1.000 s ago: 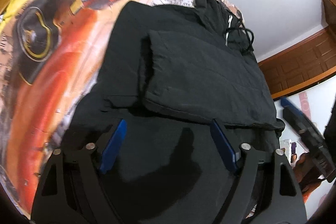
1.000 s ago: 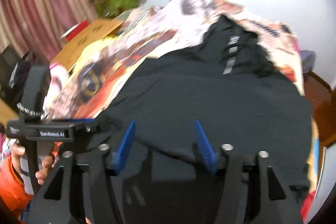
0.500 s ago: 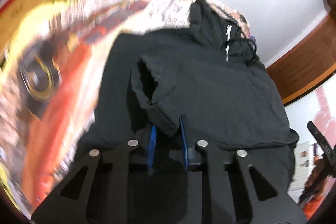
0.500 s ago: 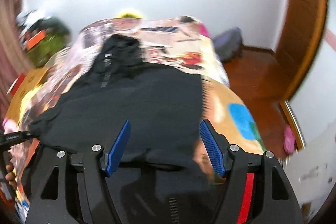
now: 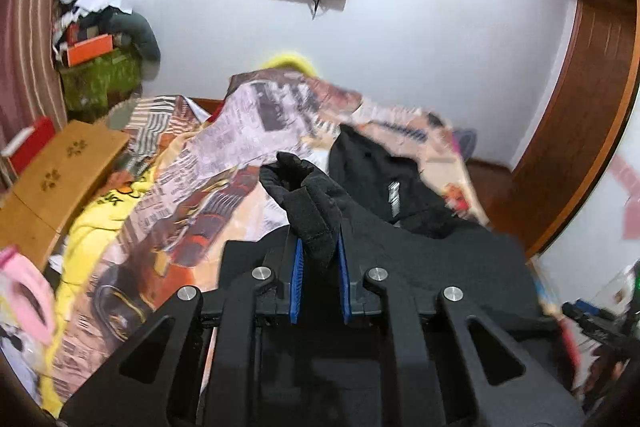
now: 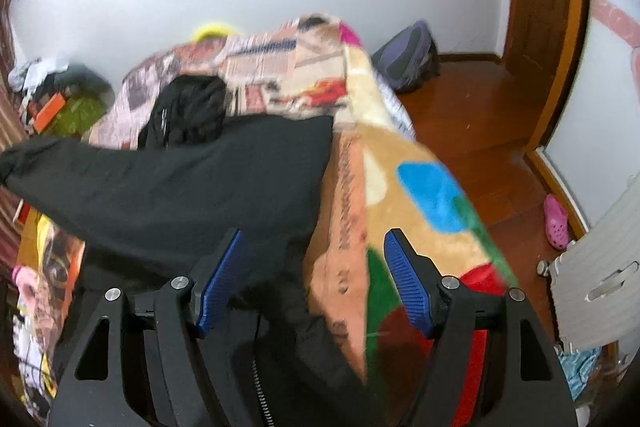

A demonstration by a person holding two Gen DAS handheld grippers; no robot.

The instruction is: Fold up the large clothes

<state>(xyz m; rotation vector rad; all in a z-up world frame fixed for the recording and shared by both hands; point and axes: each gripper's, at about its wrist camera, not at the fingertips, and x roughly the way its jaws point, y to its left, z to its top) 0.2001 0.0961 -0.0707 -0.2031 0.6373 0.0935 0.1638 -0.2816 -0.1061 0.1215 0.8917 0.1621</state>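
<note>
Between the left gripper's (image 5: pixel 319 267) closing fingers (image 5: pixel 297 277) a sleeve cuff (image 5: pixel 316 227) of the black hoodie (image 6: pixel 200 183) is pinched, lifted above the bed (image 6: pixel 400 195). The right gripper's (image 6: pixel 316 279) fingers (image 6: pixel 218 283) spread wider, empty, over the hoodie's edge on the patterned blanket (image 5: pixel 224 179).

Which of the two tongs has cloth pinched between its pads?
The left tongs: black sleeve cuff clamped between blue pads. The right tongs gape, opening, gripping nothing.

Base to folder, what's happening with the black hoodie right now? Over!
Left hand-held gripper closing, pinching black hoodie sleeve cuff. Right hand-held gripper opening, nothing pinched. Hoodie on bed, sleeve raised. Nothing blocking.
</note>
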